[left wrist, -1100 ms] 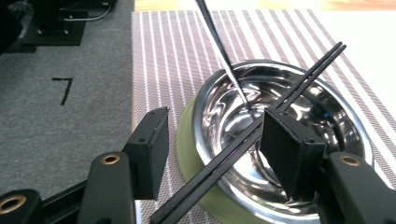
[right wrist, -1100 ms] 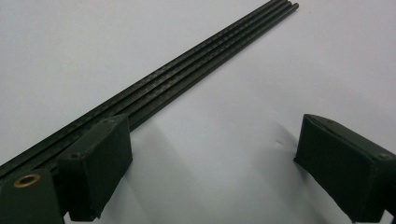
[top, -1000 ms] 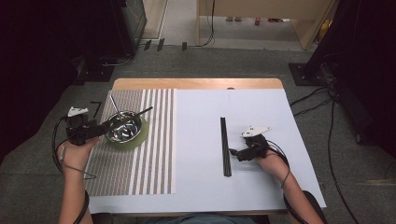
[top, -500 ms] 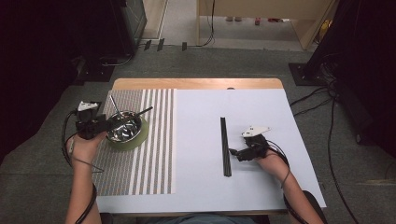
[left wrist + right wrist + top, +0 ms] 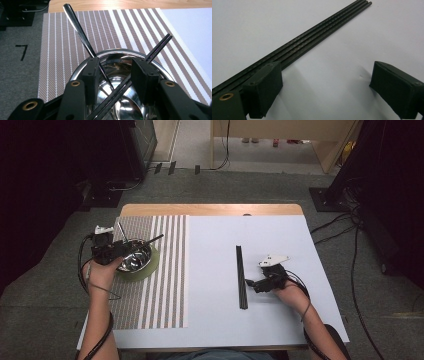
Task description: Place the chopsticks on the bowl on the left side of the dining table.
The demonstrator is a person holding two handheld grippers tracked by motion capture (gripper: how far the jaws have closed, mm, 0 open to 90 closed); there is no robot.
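Left gripper at steel bowl, jaws closing, apparently around 2 utensils.

Black hand-held gripper, brass-ringed screw holes, trailing cable

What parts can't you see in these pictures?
- Left gripper view: the bowl's bottom and the low ends of the spoon and chopsticks sit behind the left gripper.
- Right gripper view: the black sticks' near end runs off the picture edge.
- High view: the utensils are too small.
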